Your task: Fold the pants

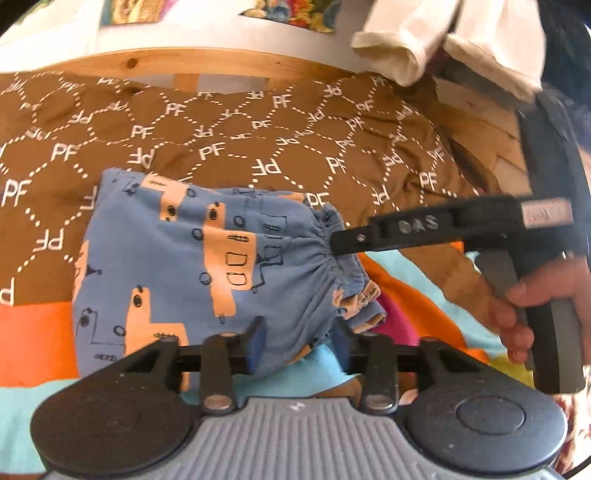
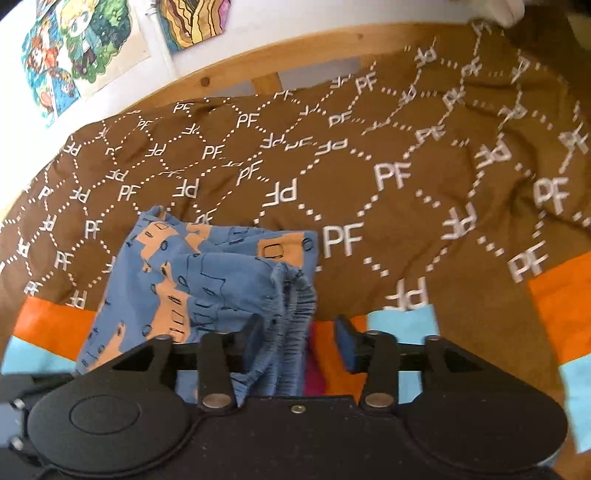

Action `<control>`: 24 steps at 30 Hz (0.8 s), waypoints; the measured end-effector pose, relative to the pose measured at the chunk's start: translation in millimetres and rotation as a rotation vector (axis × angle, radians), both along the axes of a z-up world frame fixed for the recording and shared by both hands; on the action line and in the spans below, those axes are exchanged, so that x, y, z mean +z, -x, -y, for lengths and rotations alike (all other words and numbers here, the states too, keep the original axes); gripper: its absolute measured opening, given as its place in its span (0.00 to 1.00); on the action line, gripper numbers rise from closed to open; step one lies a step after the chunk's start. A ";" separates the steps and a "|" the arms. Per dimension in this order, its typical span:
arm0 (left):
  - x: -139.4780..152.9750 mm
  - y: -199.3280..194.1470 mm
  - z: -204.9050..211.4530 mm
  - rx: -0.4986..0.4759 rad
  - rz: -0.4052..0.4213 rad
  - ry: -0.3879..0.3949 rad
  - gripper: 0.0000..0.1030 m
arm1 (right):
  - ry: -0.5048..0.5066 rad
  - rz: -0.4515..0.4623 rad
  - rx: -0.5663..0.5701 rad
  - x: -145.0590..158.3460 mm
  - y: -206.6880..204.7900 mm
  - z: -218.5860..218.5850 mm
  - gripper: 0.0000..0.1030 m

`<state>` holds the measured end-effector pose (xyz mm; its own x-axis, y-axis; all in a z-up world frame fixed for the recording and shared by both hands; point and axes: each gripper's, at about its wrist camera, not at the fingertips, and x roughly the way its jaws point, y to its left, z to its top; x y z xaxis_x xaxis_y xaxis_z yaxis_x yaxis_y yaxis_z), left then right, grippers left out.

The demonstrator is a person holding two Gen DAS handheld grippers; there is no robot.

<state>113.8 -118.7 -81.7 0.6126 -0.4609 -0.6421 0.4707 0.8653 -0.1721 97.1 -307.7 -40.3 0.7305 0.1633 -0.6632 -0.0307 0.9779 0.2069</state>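
Observation:
The small blue pants (image 1: 177, 258) with peach vehicle prints lie folded in a compact bundle on the brown bedspread (image 1: 258, 129), elastic waistband to the right. My left gripper (image 1: 299, 339) is open at the bundle's near edge; cloth lies between its blue pads without being pinched. From the right, my right gripper (image 1: 338, 242) reaches to the gathered waistband, seen side-on. In the right wrist view that gripper (image 2: 299, 338) stands open, with the waistband of the pants (image 2: 207, 266) lying loose between its fingers.
The brown bedspread (image 2: 406, 184) carries a white "PF" pattern and orange and turquoise blocks near me. A wooden bed rail (image 1: 110, 62) runs along the far side. A white cloth (image 1: 443, 33) hangs at the top right. A hand (image 1: 535, 295) holds the right gripper. Posters (image 2: 74, 48) hang on the wall.

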 end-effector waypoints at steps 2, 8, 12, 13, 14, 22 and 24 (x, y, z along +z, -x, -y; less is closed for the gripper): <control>3.3 1.7 -4.7 0.014 0.003 0.011 0.57 | 0.036 0.021 -0.020 4.4 6.2 1.9 0.67; 13.2 7.2 -12.6 0.057 0.024 -0.011 0.86 | 0.077 0.061 -0.066 13.9 16.1 1.3 0.99; 21.8 8.4 -24.0 0.121 0.038 -0.005 1.00 | 0.109 0.075 -0.075 17.2 19.1 -5.9 0.99; 23.7 7.7 -27.2 0.131 0.034 -0.006 1.00 | 0.121 0.075 -0.073 17.7 19.3 -8.0 0.99; 25.1 7.1 -30.1 0.142 0.029 -0.007 1.00 | 0.133 0.077 -0.071 17.9 19.4 -9.8 0.99; 23.6 -10.6 -58.7 0.434 -0.009 -0.082 1.00 | 0.266 0.136 -0.006 19.0 27.9 -35.2 0.99; 13.9 -19.1 -65.2 0.495 -0.043 -0.125 1.00 | 0.316 0.141 0.030 14.6 28.7 -43.5 0.99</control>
